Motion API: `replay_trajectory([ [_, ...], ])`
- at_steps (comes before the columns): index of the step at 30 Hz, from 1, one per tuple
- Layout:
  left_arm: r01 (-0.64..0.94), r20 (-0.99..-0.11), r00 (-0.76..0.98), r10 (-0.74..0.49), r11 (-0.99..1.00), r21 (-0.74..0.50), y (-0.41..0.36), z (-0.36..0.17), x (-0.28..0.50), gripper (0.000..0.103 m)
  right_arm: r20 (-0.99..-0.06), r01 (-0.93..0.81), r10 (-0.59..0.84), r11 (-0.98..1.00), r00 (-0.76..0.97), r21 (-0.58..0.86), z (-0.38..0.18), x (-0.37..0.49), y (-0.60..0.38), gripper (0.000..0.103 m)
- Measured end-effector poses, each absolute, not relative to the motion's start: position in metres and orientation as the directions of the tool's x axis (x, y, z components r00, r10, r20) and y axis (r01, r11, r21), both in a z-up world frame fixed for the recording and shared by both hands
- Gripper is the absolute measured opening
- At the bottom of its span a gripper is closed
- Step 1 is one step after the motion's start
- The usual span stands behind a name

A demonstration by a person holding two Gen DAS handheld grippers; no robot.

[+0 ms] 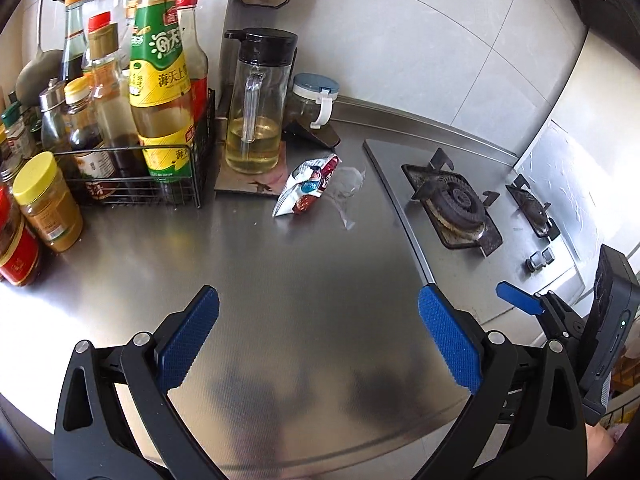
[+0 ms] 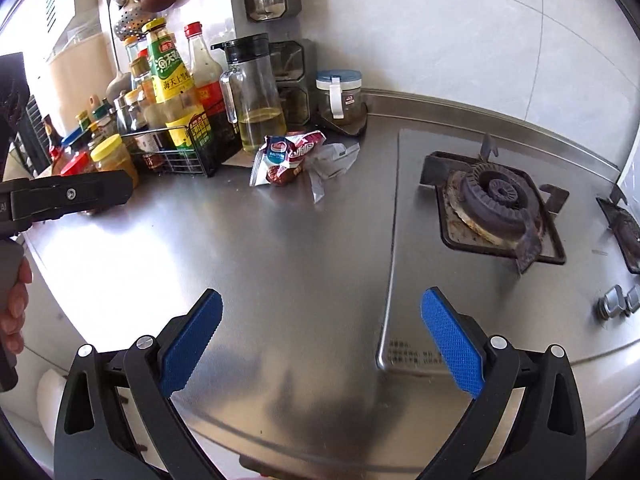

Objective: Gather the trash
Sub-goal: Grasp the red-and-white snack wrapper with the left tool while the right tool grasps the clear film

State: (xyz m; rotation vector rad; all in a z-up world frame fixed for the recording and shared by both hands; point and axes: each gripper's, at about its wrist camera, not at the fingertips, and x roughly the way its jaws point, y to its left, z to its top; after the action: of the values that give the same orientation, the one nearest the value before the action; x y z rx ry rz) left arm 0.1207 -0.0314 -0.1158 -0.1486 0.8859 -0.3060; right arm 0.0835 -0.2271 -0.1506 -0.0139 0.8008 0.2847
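While both claws hover above the bare front of the steel surface (image 1: 304, 280), two pieces of trash lie at the back of it: one crumpled red-and-white snack wrapper (image 1: 306, 188) and one scrap of clear plastic film (image 1: 348, 188) touching its right side. The left claw (image 1: 318, 340) is released, its two blue pads spread wide with nothing between them, and the right claw (image 2: 320, 342) is spread just as wide and empty. From the left claw, the wrapper sits well ahead and almost straight on; from the right claw, it sits well ahead and a little to the left, with the film just right of it.

Behind the trash stands one glass oil jug (image 1: 256, 104) with a black lid, holding some yellow oil, on a flat mat. One small jar (image 1: 314, 100) with a blue lid stands just right of the jug. One black wire rack (image 1: 140, 176) to the left is crowded with sauce bottles, too overlapped to count surely, and one yellow-lidded jar (image 1: 46, 200) stands in front of it. To the right, the stove (image 2: 500, 204) shows two burners and two knobs.

The room is a kitchen with pale wall tiles; ladles hang at the upper left. A hand (image 2: 12, 308) shows at the left edge of the right view.
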Motion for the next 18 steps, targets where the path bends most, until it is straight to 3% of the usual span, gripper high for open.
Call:
replay_trajectory([
  [6, 0.215, -0.747, 0.564, -0.351, 0.936, -0.277, -0.034, -0.131, 0.183, 0.094, -0.702, -0.248, 0.236, 0.965, 0.672, 0.088, -0.158, 0.135, -0.223, 0.1],
  [9, 0.221, -0.764, 0.539, -0.356, 0.934, -0.279, -0.039, -0.14, 0.214, 0.084, -0.706, -0.279, 0.251, 0.957, 0.663, 0.078, -0.163, 0.157, -0.217, 0.1],
  [16, 0.216, -0.807, 0.482, -0.341, 0.939, -0.267, -0.051, -0.164, 0.268, 0.073, -0.728, -0.337, 0.262, 0.94, 0.634, 0.045, -0.176, 0.209, -0.192, 0.099],
  [18, 0.217, -0.816, 0.467, -0.341, 0.939, -0.268, -0.055, -0.17, 0.279, 0.07, -0.739, -0.345, 0.268, 0.937, 0.619, 0.052, -0.182, 0.221, -0.188, 0.092],
])
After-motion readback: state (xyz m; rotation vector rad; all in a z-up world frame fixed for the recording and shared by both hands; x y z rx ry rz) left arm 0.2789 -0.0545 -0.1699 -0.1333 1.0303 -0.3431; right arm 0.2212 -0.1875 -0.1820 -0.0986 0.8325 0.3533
